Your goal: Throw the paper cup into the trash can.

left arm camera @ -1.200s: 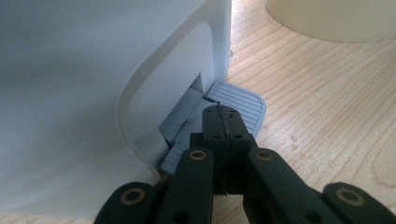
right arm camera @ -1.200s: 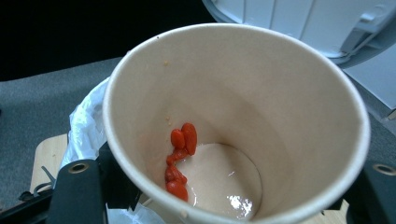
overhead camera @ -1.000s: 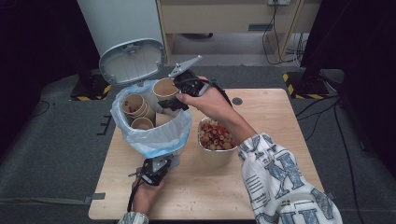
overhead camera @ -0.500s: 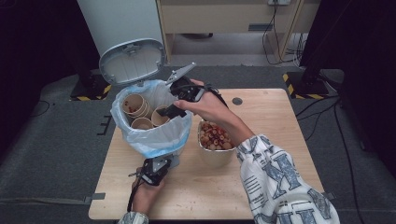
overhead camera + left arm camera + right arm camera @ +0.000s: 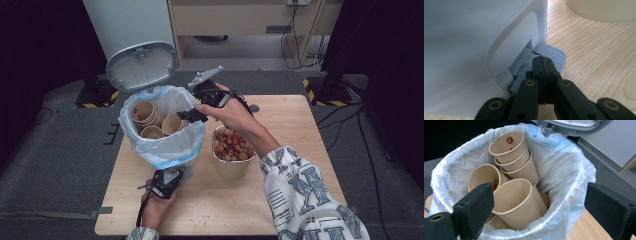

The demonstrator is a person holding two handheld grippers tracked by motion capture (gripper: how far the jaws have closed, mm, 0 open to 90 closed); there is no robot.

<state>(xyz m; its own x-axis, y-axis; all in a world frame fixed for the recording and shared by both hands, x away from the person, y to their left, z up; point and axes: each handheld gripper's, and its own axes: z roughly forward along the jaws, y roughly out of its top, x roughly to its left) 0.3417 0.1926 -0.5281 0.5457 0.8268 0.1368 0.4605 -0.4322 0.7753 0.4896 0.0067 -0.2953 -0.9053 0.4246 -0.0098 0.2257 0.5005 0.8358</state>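
- Since the earlier frame: gone from the right claw (image 5: 191,115) the paper cup (image 5: 172,123) once gripped above the bin (image 5: 165,150); now lying tilted inside, mouth up, against the other cups (image 5: 145,112).
- Right claw (image 5: 541,203) just been opening; now wide apart over the right side of the bin mouth, nothing between the pads.
- Left claw (image 5: 544,63) closed tight with nothing gripped, tips pressing down on the grey pedal (image 5: 551,53) at the near foot of the bin; same place as before.
- Lid (image 5: 142,65) up, tipped back toward the far side.
- Dropped cup (image 5: 514,202) resting within the white liner (image 5: 571,195), just beside a stack of three (image 5: 511,152) and a second nest on the left.
- To do this step well, by my judgement: keep steady pressure on the pedal until the right claw is fully clear, else lid likely to fall on it.
- Lift the right claw straight up and away before swinging right, to avoid snagging the liner's edge.
- Mind the bowl (image 5: 232,170) of red and tan bits, standing on the bench (image 5: 300,150) just right of the bin and under the right forearm; easy to knock.
- Writing: none readable on the bin, lid or cups; large letter-like print on the sleeve (image 5: 300,195), not legible as any word.
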